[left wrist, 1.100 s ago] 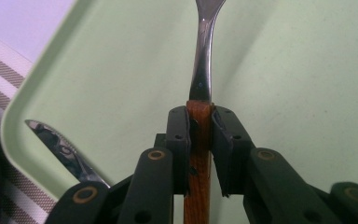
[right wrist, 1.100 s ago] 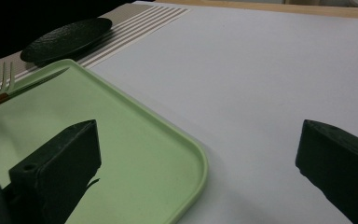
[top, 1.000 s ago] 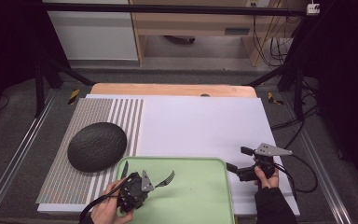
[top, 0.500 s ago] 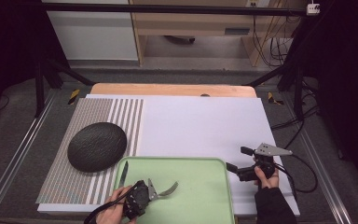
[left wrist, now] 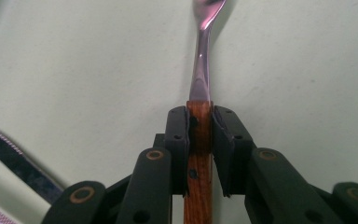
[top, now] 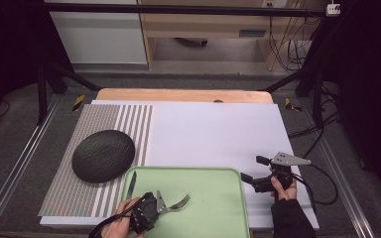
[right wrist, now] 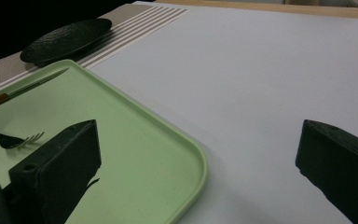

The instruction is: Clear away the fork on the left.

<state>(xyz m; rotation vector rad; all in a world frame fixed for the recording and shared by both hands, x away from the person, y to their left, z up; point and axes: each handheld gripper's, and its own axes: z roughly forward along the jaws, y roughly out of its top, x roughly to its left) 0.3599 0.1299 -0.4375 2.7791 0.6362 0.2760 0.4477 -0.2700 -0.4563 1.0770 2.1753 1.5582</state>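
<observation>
Flanking the held fork [top: 178, 202], knife [top: 131, 184] left, black plate [top: 103, 155] beyond tray [top: 213, 174]

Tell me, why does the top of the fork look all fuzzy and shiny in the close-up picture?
In the left gripper view the fork sits very near the lens, so its metal neck blurs and catches a bright glare, while the wooden handle between the left gripper pads stays sharp. In the high view the fork is small but clearer, and the room behind the table is dark.
</observation>
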